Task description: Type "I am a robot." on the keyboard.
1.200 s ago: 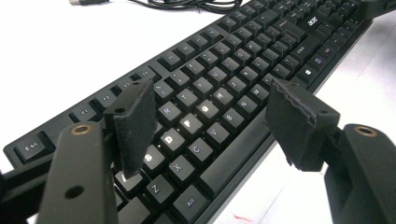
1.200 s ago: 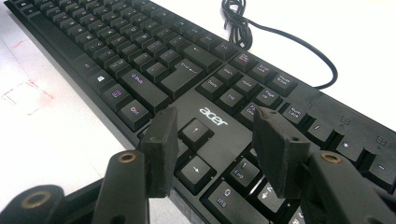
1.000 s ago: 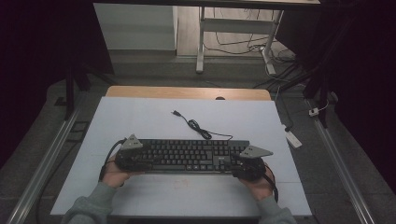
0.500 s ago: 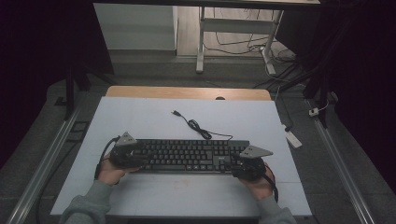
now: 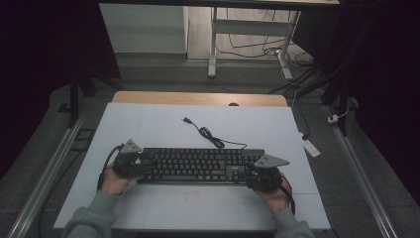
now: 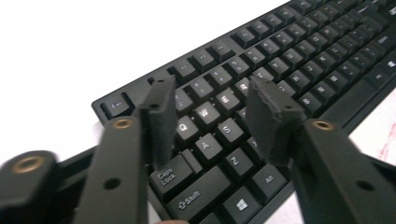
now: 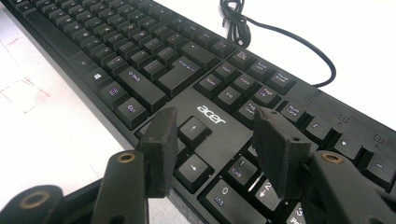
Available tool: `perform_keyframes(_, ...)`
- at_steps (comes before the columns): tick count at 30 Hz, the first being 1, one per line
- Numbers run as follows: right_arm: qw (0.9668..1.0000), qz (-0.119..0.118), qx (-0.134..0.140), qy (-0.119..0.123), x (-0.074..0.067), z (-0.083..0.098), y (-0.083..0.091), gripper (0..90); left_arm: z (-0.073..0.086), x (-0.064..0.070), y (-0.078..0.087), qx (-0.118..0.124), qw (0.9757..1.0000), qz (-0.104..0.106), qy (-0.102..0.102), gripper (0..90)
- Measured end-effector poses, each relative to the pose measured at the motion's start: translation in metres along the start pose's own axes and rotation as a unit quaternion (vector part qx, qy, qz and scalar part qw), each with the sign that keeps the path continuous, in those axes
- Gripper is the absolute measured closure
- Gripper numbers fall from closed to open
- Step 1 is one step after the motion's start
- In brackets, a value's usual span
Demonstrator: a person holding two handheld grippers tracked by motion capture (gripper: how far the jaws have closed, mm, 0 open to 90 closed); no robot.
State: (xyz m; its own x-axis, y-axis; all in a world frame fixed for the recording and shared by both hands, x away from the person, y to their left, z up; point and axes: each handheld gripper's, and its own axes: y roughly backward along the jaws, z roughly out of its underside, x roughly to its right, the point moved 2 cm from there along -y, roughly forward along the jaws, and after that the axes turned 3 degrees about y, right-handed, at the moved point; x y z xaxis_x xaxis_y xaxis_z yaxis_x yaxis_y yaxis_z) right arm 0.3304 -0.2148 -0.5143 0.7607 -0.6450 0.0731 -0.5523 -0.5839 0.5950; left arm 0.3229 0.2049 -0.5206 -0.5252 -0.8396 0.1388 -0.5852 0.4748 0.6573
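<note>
A black keyboard (image 5: 198, 166) lies lengthwise across the white table (image 5: 148, 129), and its black cable (image 5: 205, 133) curls away toward the back. My left gripper (image 5: 142, 163) is at the keyboard's left end. In the left gripper view its jaws (image 6: 210, 93) hover over the letter keys (image 6: 219, 116); they have just been closing, the pads stand apart, and nothing is pressed between them. My right gripper (image 5: 249, 174) is at the right end. Its jaws (image 7: 215, 119) are apart above the arrow keys (image 7: 194, 130) and number pad.
A wooden strip (image 5: 198, 98) runs along the table's far edge. A white box (image 5: 311, 147) lies on the floor to the right, and metal rails (image 5: 49, 163) run along both sides. Faint red marks (image 5: 190, 195) lie on the table in front of the keyboard.
My left hand and gripper have shifted a little to the left at the keyboard's end. The right gripper and the keyboard have stayed put.
</note>
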Motion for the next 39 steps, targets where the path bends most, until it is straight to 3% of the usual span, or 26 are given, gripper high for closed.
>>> perform_keyframes(9,1.0,0.002,-0.002,0.002,0.001,0.0,0.0,50.3,0.005,-0.004,-0.007,-0.028,0.9996,0.002,-0.003,88.7)
perform_keyframes(31,1.0,0.003,-0.005,0.004,0.001,0.001,-0.001,50.0,0.009,0.001,-0.018,-0.063,0.9979,-0.004,-0.018,89.1)
perform_keyframes(36,1.0,0.002,-0.003,0.003,0.0,0.001,-0.001,50.0,0.009,0.002,-0.018,-0.06,0.998,-0.007,-0.019,89.1)
perform_keyframes(39,1.0,0.002,-0.005,0.004,0.0,0.0,0.0,50.0,0.008,0.003,-0.016,-0.045,0.9989,0.0,-0.016,88.8)
